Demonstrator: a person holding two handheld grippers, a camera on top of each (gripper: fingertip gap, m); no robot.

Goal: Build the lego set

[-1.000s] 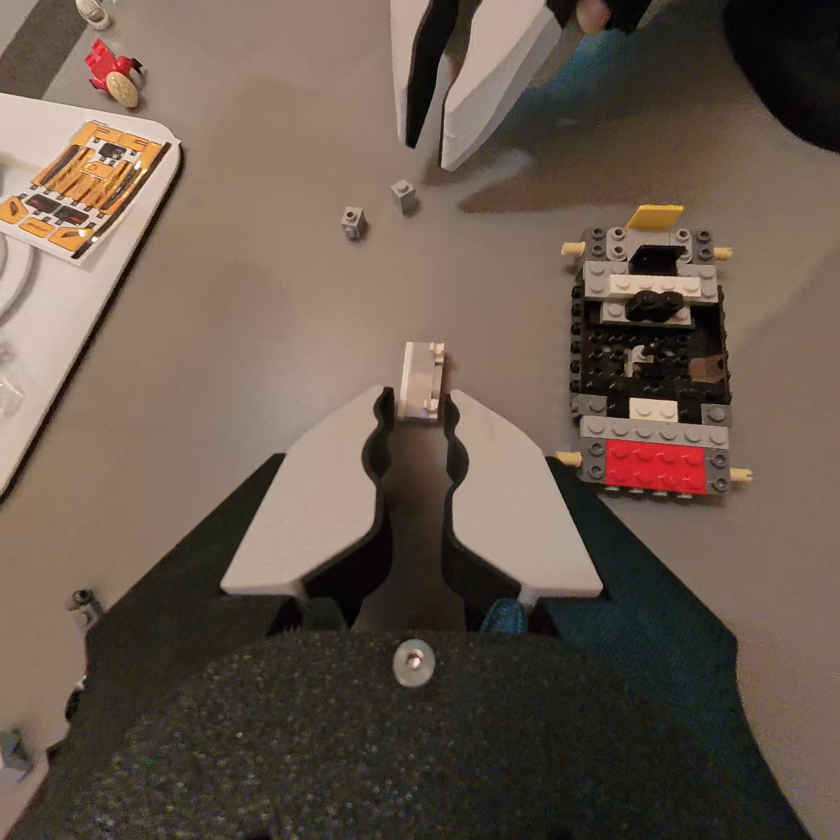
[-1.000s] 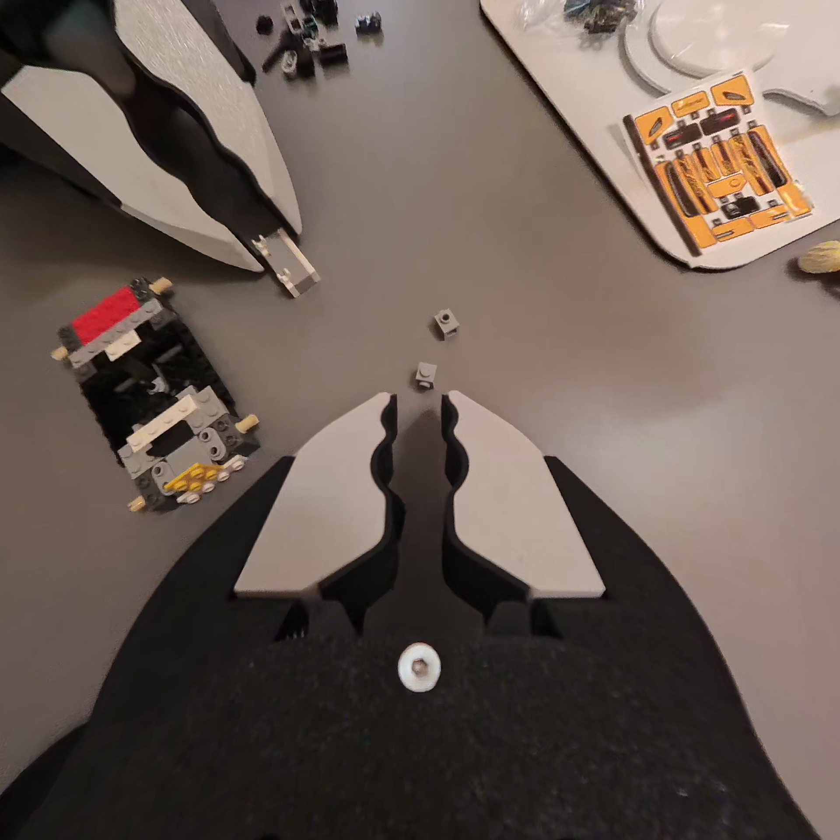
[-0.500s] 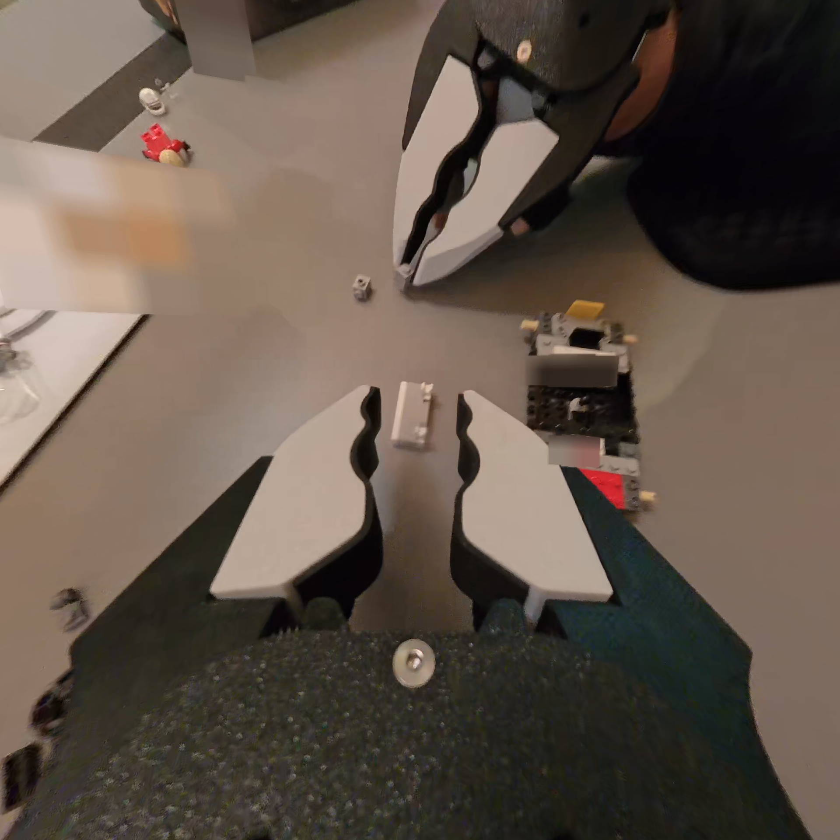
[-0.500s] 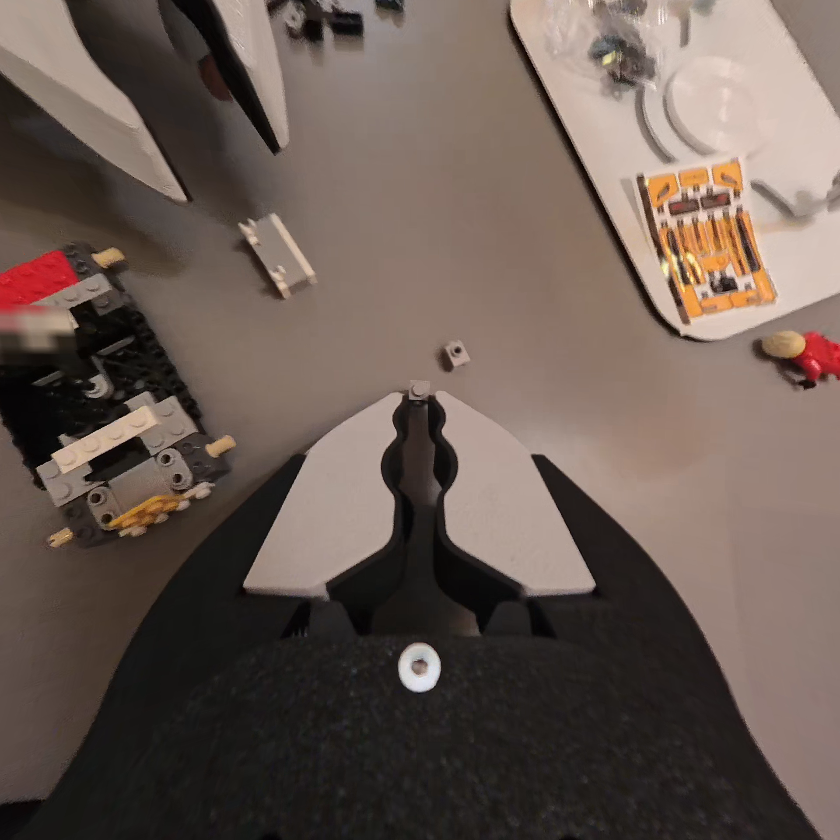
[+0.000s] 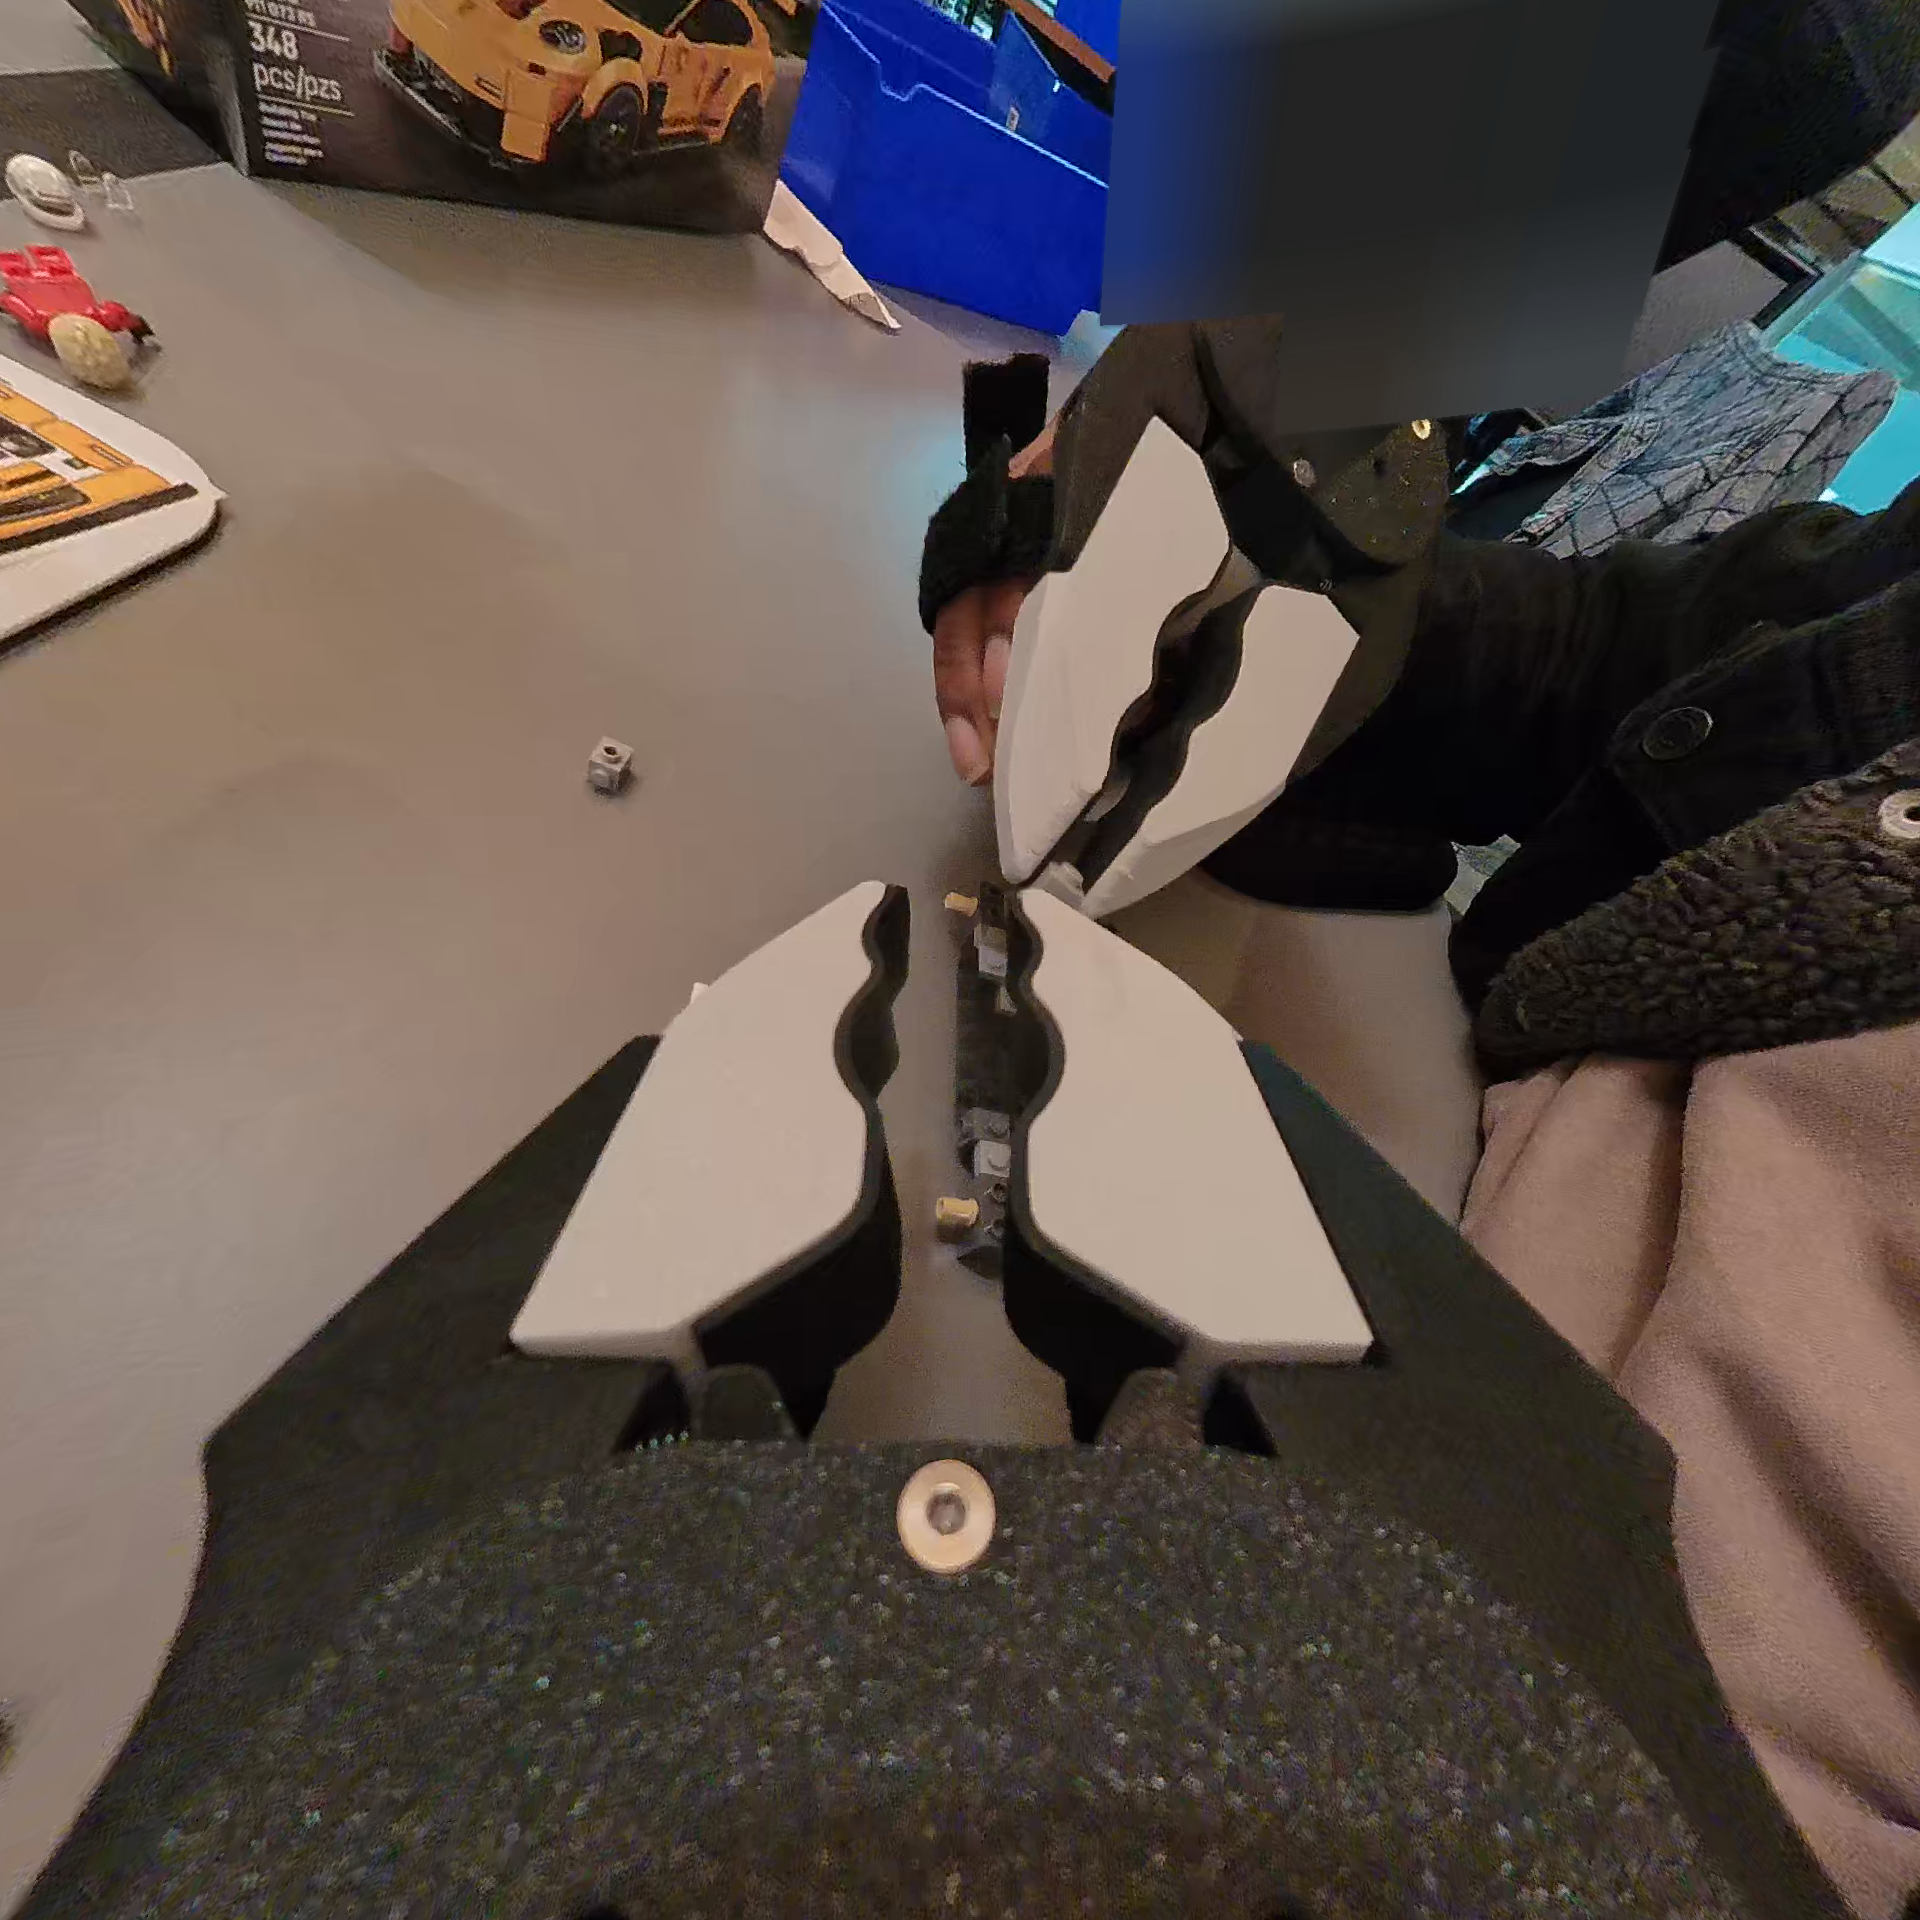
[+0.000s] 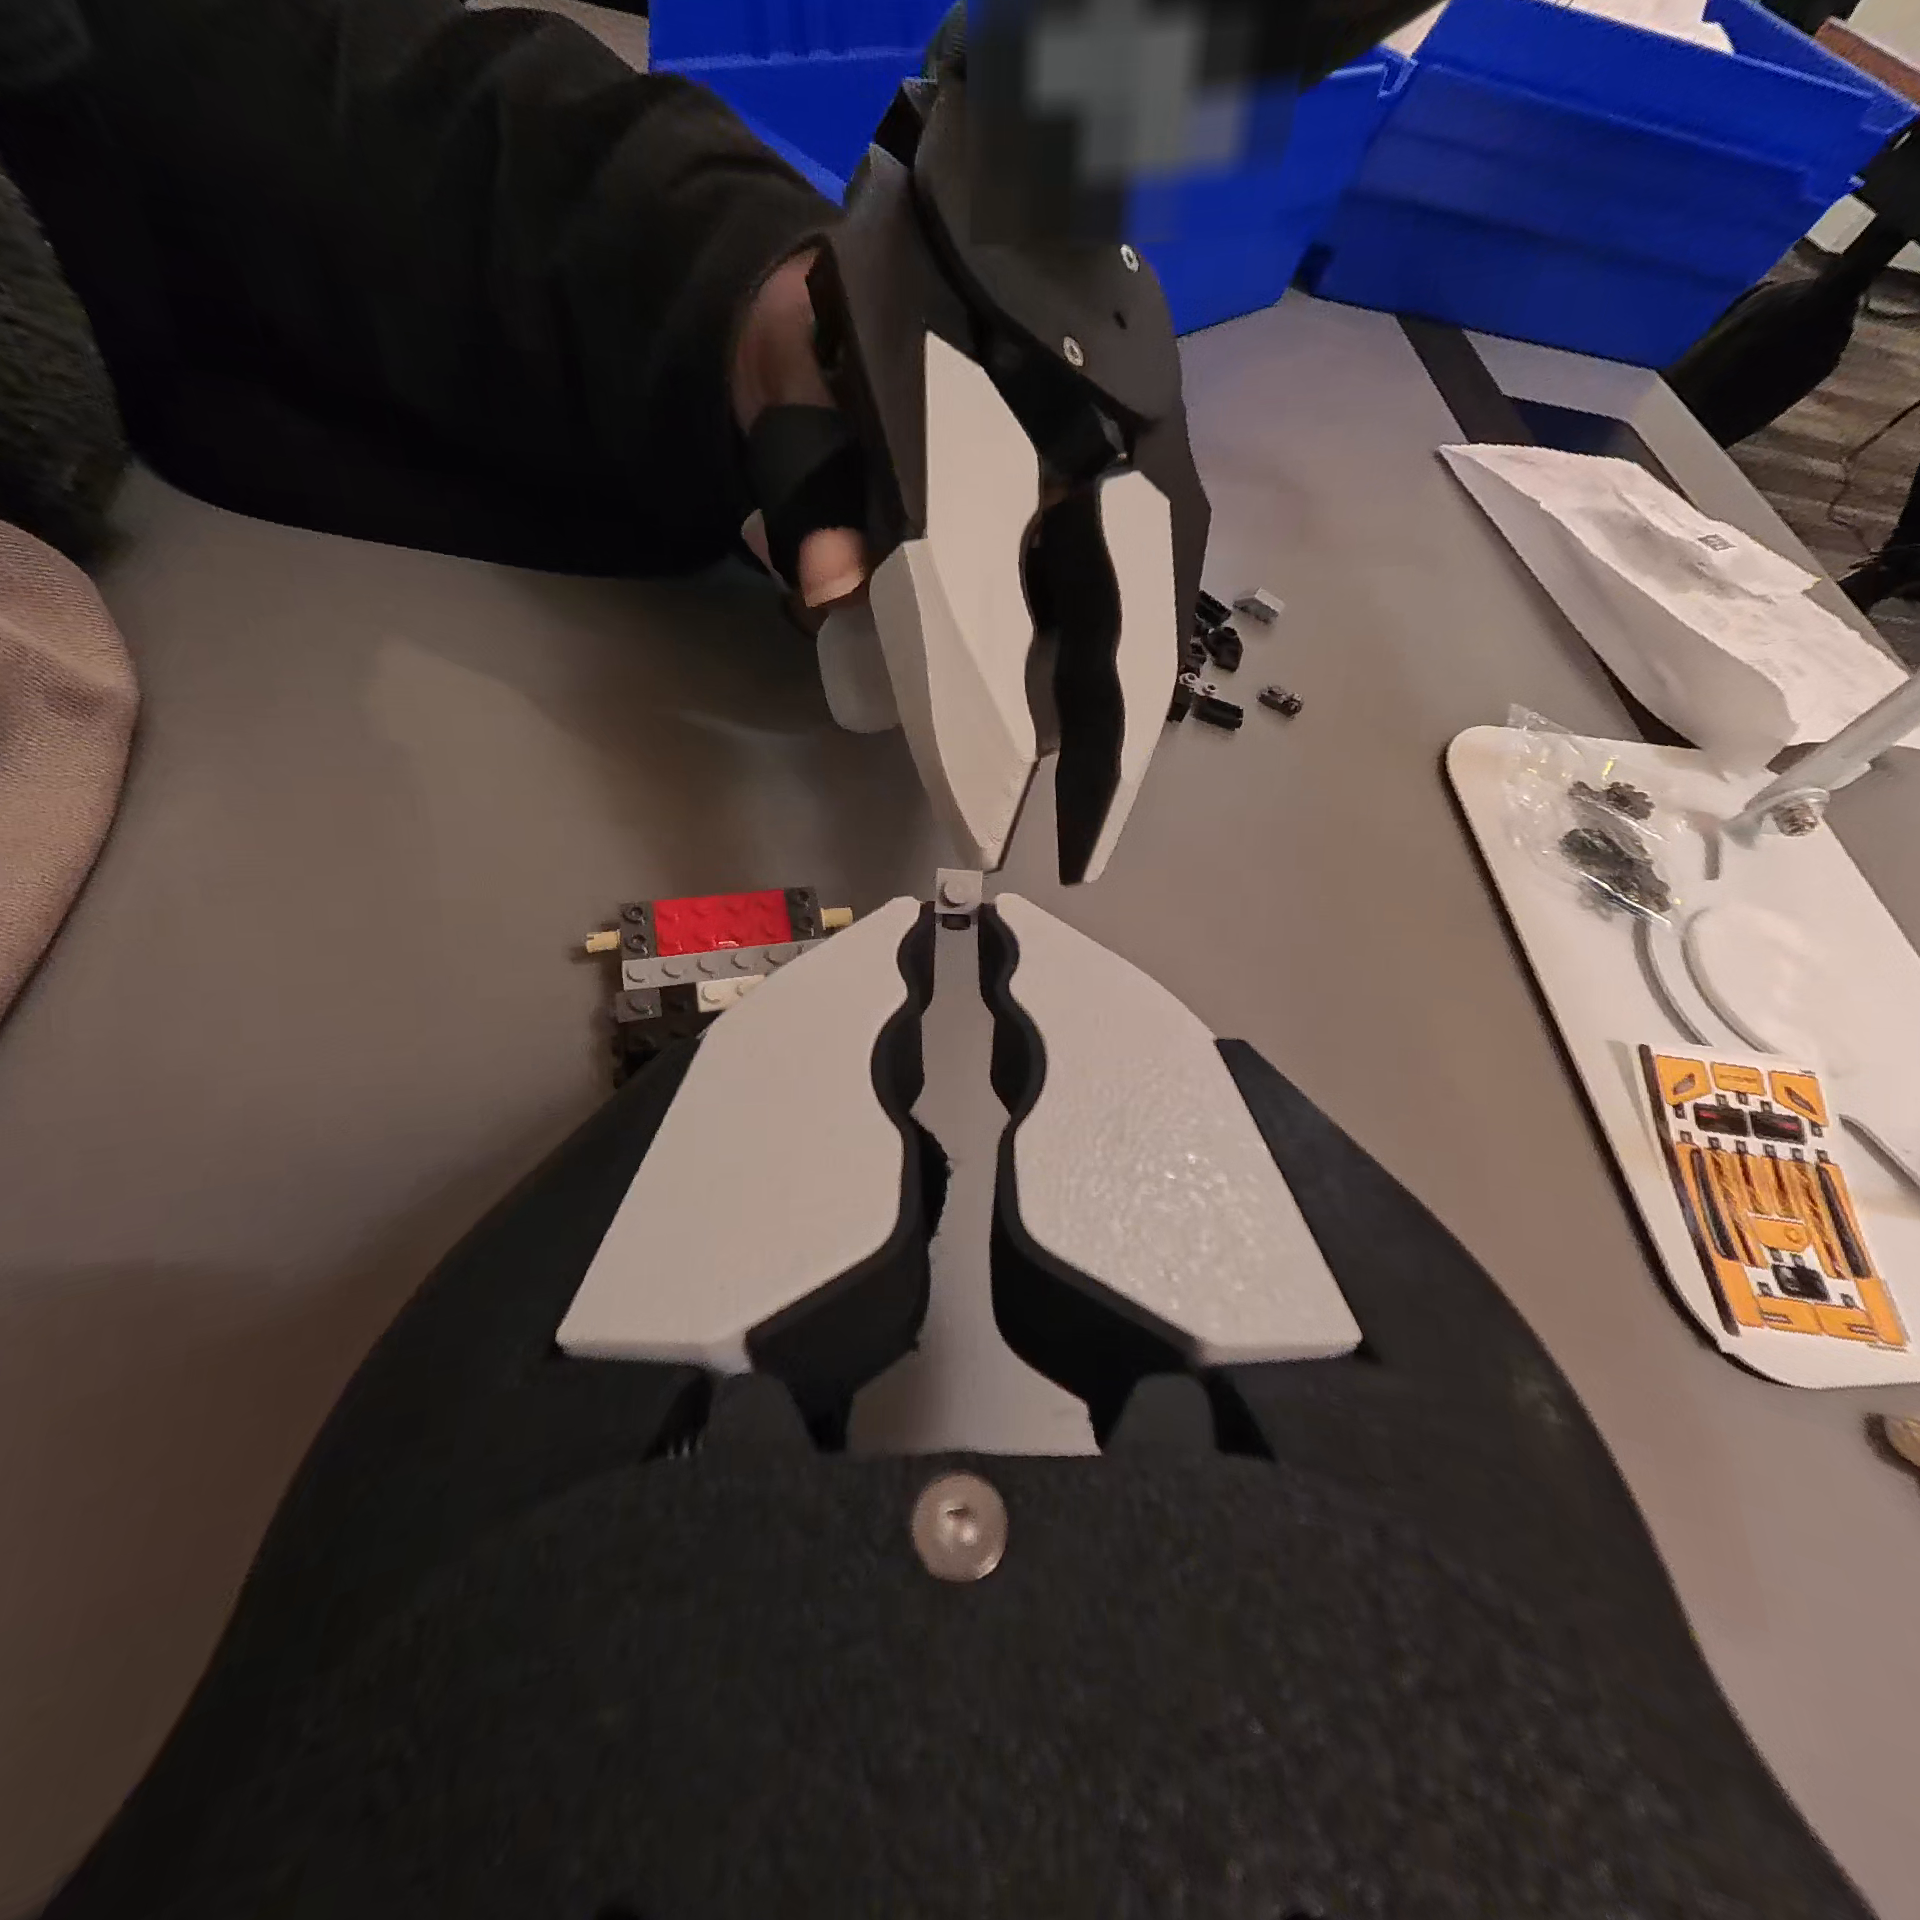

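Note:
The part-built car chassis (image 6: 717,925), black and grey with a red plate, lies on the grey table. In the left wrist view only a strip of the chassis (image 5: 982,1049) shows between my fingers. My left gripper (image 5: 958,904) is open and empty, and hovers over the chassis. It also shows in the right wrist view (image 6: 1034,871), pointing down. My right gripper (image 6: 954,920) is shut on a small grey brick (image 6: 956,894) and holds it above the table, just under the left fingertips. The right gripper (image 5: 1060,883) shows in the left wrist view too. A second small grey brick (image 5: 611,767) lies loose.
A white tray (image 6: 1818,935) with a yellow sticker sheet (image 6: 1766,1195) and bagged parts is at the right. Small dark parts (image 6: 1216,665) lie behind the left gripper. The set's box (image 5: 499,94), blue bins (image 6: 1558,187) and a red figure (image 5: 52,301) stand far off. The tips of both grippers are at nearly the same place. From the left gripper's tips to the red figure (image 5: 52,301) is close to 25 centimeters.
My left gripper opened and let go of the white plate, then moved right over the chassis. My right gripper shut on a small grey brick and lifted it toward the left gripper.

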